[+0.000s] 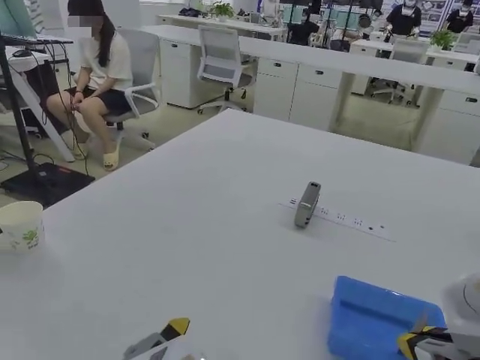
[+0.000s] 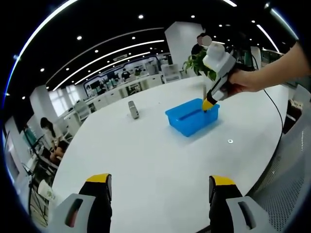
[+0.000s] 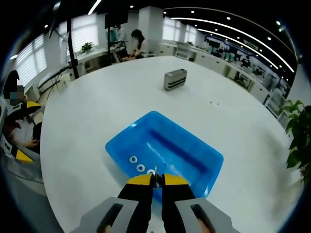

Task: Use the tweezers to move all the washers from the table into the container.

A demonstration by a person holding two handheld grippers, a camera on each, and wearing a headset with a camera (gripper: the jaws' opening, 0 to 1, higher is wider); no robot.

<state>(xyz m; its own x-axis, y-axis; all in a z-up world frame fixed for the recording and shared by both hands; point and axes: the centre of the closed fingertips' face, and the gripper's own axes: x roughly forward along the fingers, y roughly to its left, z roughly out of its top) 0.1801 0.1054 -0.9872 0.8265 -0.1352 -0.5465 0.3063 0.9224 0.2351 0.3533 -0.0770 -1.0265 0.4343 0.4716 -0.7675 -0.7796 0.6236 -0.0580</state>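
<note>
Blue plastic container (image 3: 194,165) sits toward the near edge of the white counter (image 3: 97,111), with washers (image 3: 132,159) lying inside along its near wall. The right gripper (image 3: 155,178) hovers just over that wall, jaws pressed together on what seems to be thin tweezers (image 3: 155,170), whose tip is close to the washers. Another washer (image 2: 230,141) lies on the counter beside the container. The left gripper (image 2: 160,180) hangs spread, well apart.

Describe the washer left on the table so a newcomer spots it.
Find the white table, then the blue container on it. Beside the container, on bare tabletop, lies a tiny ring: the washer, alone outside while the other washers sit inside.
</note>
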